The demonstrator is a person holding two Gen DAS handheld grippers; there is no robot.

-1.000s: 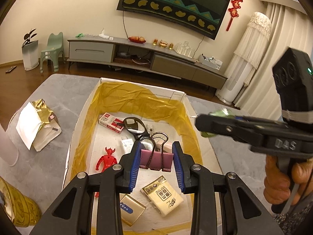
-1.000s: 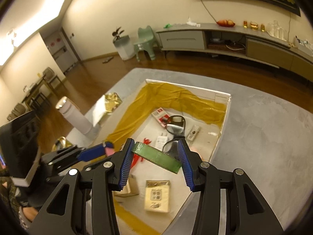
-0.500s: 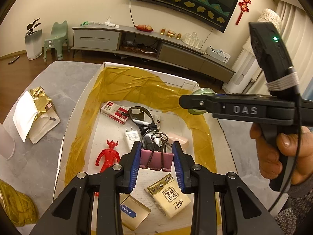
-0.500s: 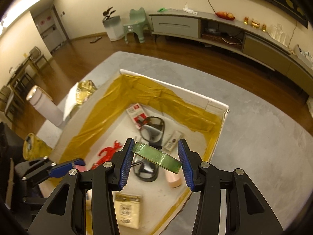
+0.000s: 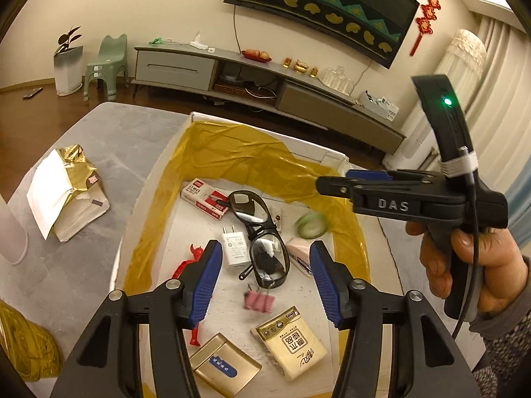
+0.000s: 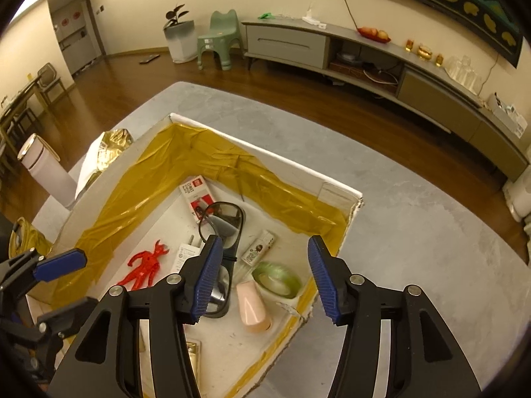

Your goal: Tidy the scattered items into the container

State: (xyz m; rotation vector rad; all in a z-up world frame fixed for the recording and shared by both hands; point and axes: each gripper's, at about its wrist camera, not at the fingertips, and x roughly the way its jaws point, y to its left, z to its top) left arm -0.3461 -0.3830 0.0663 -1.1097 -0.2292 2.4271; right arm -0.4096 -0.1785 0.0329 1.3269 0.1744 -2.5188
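A white box lined with gold foil [image 5: 239, 146] [image 6: 232, 152] sits on the grey table. My left gripper [image 5: 264, 282] hangs open above it, and the pink binder clip [image 5: 259, 301] shows blurred below, free of the fingers. My right gripper [image 6: 262, 273] is open too, with the green tape roll [image 6: 277, 278] [image 5: 312, 225] lying blurred near the box's right wall. Inside also lie black glasses [image 5: 262, 232] [image 6: 219, 225], a red figurine [image 6: 144, 265] [image 5: 186, 270], a white charger [image 5: 235, 247], a pink case [image 6: 252, 308] and a tissue pack [image 5: 292, 341].
A gold and white paper bag [image 5: 63, 189] lies left of the box, beside a white cylinder [image 6: 46, 172]. A crumpled gold wrapper [image 5: 23, 341] lies at the near left. A hand [image 5: 478, 265] holds the right gripper over the box's right rim. Grey table stretches to the right [image 6: 415, 232].
Both grippers have opened. The pink binder clip has dropped from the left one and the green tape roll from the right one, both into the box.
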